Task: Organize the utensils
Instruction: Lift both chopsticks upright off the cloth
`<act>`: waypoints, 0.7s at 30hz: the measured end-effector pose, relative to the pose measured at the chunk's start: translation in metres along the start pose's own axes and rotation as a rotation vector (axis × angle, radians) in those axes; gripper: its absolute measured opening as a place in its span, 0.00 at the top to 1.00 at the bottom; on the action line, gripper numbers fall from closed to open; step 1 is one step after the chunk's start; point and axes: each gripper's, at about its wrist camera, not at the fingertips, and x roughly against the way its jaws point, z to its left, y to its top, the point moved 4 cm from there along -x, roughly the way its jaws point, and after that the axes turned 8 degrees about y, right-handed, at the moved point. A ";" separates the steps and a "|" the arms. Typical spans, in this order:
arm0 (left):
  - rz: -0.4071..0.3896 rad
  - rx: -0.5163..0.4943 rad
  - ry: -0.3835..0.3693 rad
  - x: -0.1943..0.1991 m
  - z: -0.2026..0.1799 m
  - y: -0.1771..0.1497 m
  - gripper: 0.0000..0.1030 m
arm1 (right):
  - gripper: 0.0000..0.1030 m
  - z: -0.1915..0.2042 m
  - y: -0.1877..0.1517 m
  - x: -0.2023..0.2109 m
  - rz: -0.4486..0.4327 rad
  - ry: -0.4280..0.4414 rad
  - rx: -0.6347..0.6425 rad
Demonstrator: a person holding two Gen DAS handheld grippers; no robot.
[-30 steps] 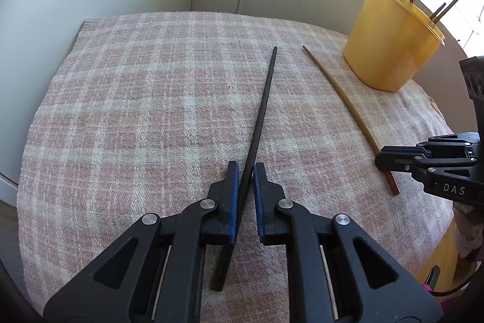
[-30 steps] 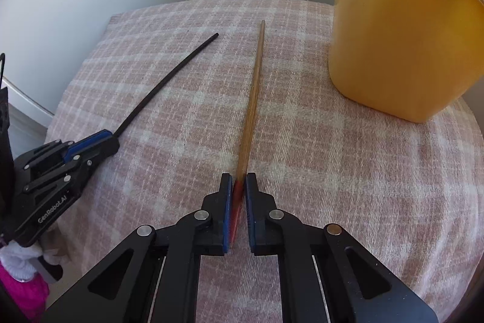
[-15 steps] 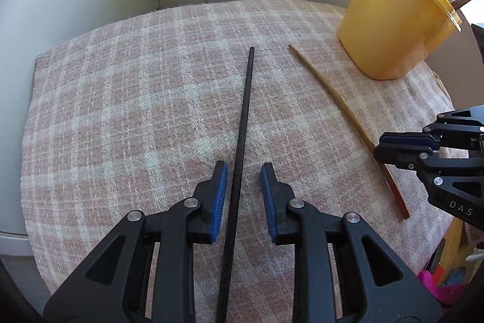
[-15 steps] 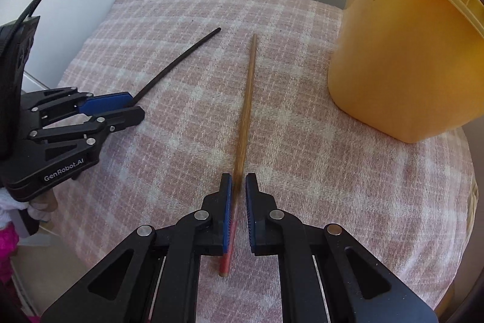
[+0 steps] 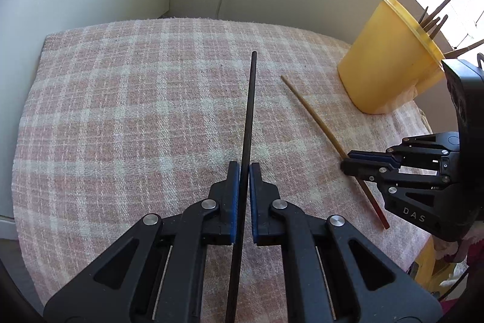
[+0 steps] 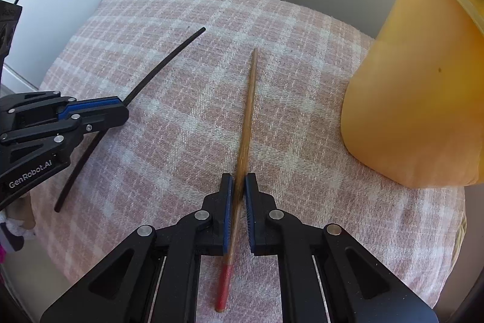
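Nearest, the left gripper (image 5: 244,168) has just closed its blue pads on the black chopstick (image 5: 250,105). Between it and the yellow cup (image 5: 384,62), the right gripper (image 6: 239,180) is clamped on the wooden chopstick (image 6: 246,123). Farther off, the cup stands on the checked cloth (image 5: 136,117), holding more sticks (image 5: 432,20).

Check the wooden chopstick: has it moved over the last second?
Yes. The wooden chopstick has drawn back toward the near side: in the right wrist view its tip now sits farther from the cloth's far edge and from the cup.
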 end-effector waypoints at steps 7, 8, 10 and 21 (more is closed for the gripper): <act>-0.111 0.024 -0.018 0.050 0.011 -0.003 0.96 | 0.95 0.003 -0.015 0.032 -0.083 0.075 -0.013; -0.124 0.030 -0.022 0.059 0.011 -0.003 0.96 | 0.95 0.005 -0.016 0.036 -0.097 0.083 -0.011; -0.148 0.040 -0.034 0.072 0.012 -0.004 0.96 | 0.95 0.006 -0.020 0.048 -0.130 0.093 -0.007; -0.276 0.008 -0.073 0.109 -0.036 0.000 0.96 | 0.95 0.007 -0.042 0.107 -0.303 0.140 0.007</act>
